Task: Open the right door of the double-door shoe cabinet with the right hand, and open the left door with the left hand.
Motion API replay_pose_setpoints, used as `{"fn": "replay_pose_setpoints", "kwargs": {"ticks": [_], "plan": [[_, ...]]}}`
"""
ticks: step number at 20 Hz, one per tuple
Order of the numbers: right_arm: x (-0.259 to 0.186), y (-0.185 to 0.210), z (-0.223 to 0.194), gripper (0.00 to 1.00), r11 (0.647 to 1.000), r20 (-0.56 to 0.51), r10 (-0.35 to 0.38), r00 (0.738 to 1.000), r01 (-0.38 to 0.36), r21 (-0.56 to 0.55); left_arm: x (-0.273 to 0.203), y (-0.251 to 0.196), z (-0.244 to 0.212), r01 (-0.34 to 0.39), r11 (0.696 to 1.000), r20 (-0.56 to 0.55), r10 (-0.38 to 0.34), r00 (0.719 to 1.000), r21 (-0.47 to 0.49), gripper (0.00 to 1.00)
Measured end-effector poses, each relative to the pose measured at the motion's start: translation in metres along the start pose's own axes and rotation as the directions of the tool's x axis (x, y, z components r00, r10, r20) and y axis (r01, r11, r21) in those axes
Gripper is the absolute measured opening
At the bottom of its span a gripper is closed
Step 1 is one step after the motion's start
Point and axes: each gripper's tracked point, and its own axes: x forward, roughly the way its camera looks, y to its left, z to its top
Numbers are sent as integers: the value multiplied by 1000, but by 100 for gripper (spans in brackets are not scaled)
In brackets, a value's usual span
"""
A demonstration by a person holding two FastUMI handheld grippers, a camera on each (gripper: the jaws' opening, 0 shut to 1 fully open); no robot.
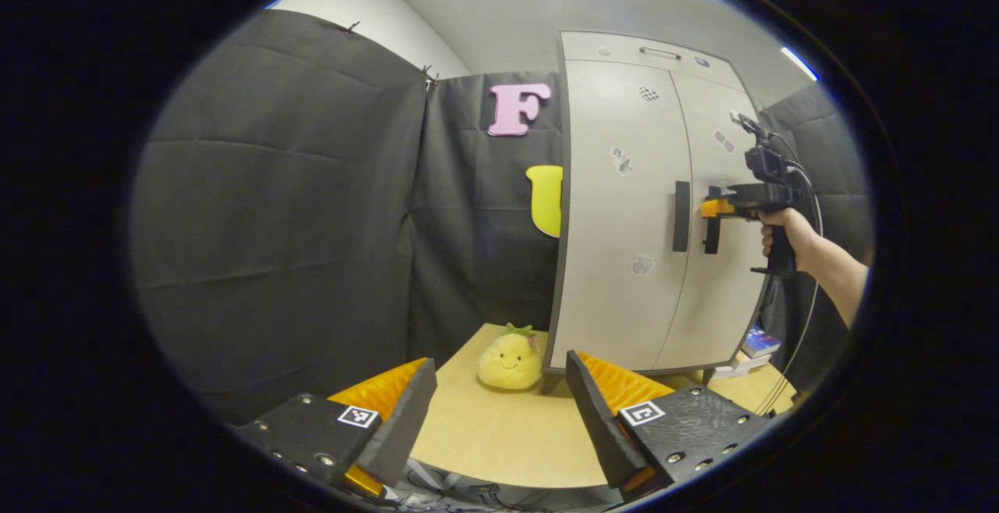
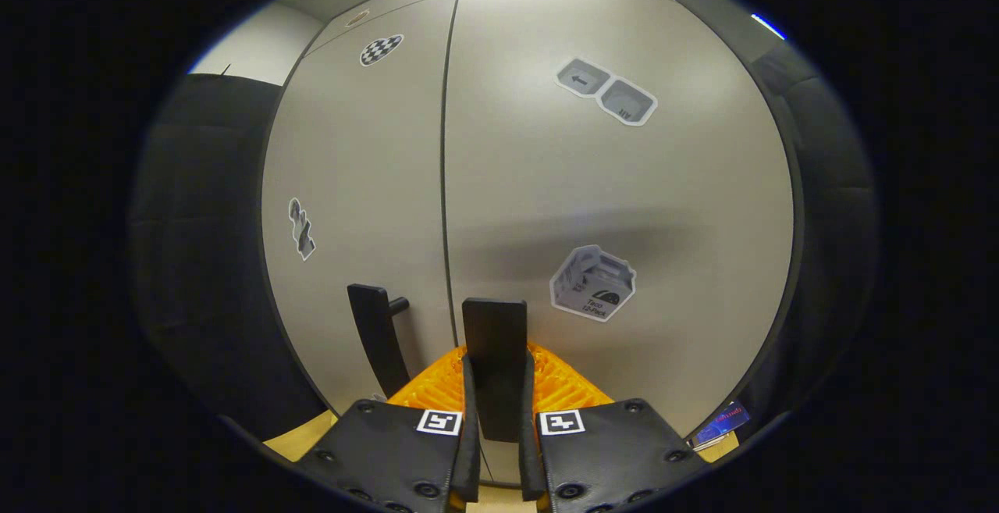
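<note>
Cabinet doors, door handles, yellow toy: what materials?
Cabinet doors: probably matte light-grey laminate or painted board; smooth with soft glare.
Door handles: flat black bars, likely plastic or coated metal, matte.
Yellow toy: plush fabric; fuzzy surface, soft rounded shape.

We see the pale grey shoe cabinet (image 1: pixel 624 208) standing upright, both doors shut flush along the centre seam. The right door's (image 2: pixel 616 208) dark vertical handle (image 2: pixel 495 365) sits between our right fingers (image 2: pixel 467 419), pressed from both sides. The left door's handle (image 2: pixel 376 337) stands free just left of them.
</note>
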Motion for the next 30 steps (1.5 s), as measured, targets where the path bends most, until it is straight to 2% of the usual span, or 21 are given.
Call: {"fn": "replay_pose_setpoints", "kwargs": {"ticks": [2, 3, 4, 15, 24, 26, 30], "plan": [[3, 2, -2, 9, 1000, -7, 22, 1000, -22, -15, -1, -1, -1, 13, 1000, -5, -13, 1000, 7, 96], [-4, 2, -2, 9, 999, -20, 39, 999, -40, -17, -1, -2, -2, 21, 1000, -7, -21, 1000, 6, 96], [-8, 3, -2, 3, 998, -16, 53, 998, -54, -14, 0, -4, -2, 30, 1000, -12, -30, 999, 1, 96], [-65, -2, -10, 5, 992, 5, 125, 992, -125, 2, -2, -18, -3, 107, 994, -21, -107, 994, 23, 96], [-113, -19, -15, 5, 991, 21, 133, 991, -134, 14, -4, -22, -4, 118, 993, -34, -117, 993, 24, 96], [-122, -23, -16, 2, 991, 26, 133, 991, -133, 10, -5, -23, -4, 127, 991, -33, -126, 991, 30, 96], [-141, -35, -18, 5, 994, 39, 111, 993, -112, 21, -7, -30, -2, 158, 987, -33, -156, 987, 44, 96]]}}
